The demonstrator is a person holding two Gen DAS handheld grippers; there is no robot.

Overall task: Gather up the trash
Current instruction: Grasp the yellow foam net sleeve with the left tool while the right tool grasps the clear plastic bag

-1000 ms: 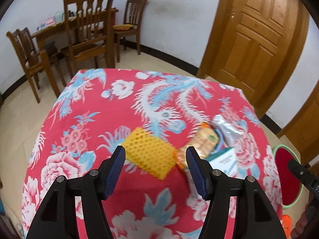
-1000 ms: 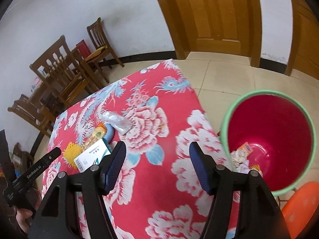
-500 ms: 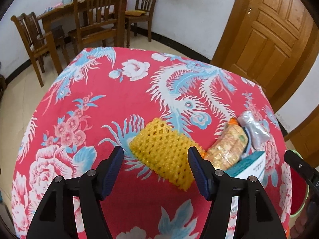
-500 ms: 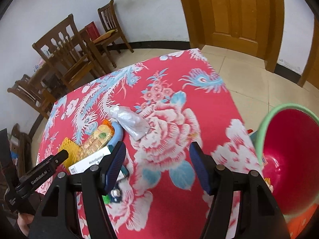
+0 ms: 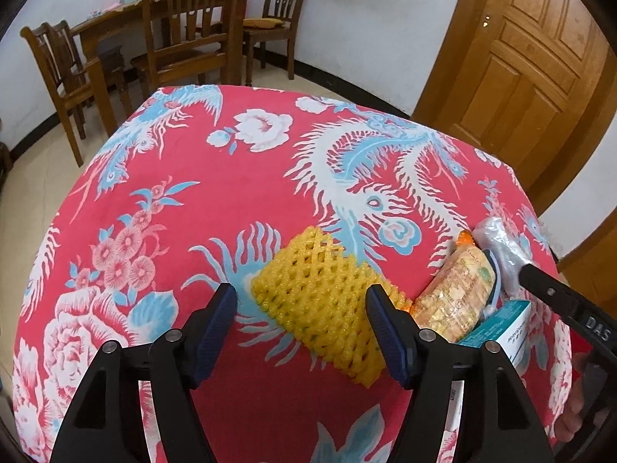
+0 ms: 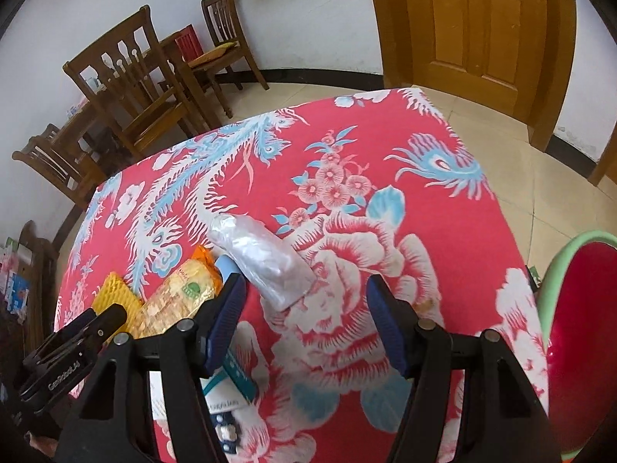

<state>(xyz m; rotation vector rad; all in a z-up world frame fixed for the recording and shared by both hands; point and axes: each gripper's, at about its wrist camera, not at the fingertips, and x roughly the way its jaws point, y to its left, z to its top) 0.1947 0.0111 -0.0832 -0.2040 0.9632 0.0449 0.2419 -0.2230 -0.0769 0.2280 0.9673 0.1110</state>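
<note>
A yellow foam fruit net (image 5: 327, 301) lies on the red flowered tablecloth (image 5: 231, 200). My left gripper (image 5: 300, 293) hovers over it, open, the net's near end between the blue fingers without contact. To the right lie an orange snack packet (image 5: 459, 293), a crumpled clear plastic bag (image 5: 501, 247) and a teal-and-white box (image 5: 501, 324). In the right wrist view my right gripper (image 6: 306, 283) is open just short of the plastic bag (image 6: 266, 258), with the snack packet (image 6: 181, 301) and the box (image 6: 231, 382) to its left.
A red bin with a green rim (image 6: 578, 328) stands on the floor past the table's right edge. Wooden chairs (image 5: 185, 31) and a second table stand by the far wall. A wooden door (image 5: 532, 58) is at the back right.
Both grippers have come lower and closer to the table. The left now frames the yellow net. The right swung left from the bin to the plastic bag.
</note>
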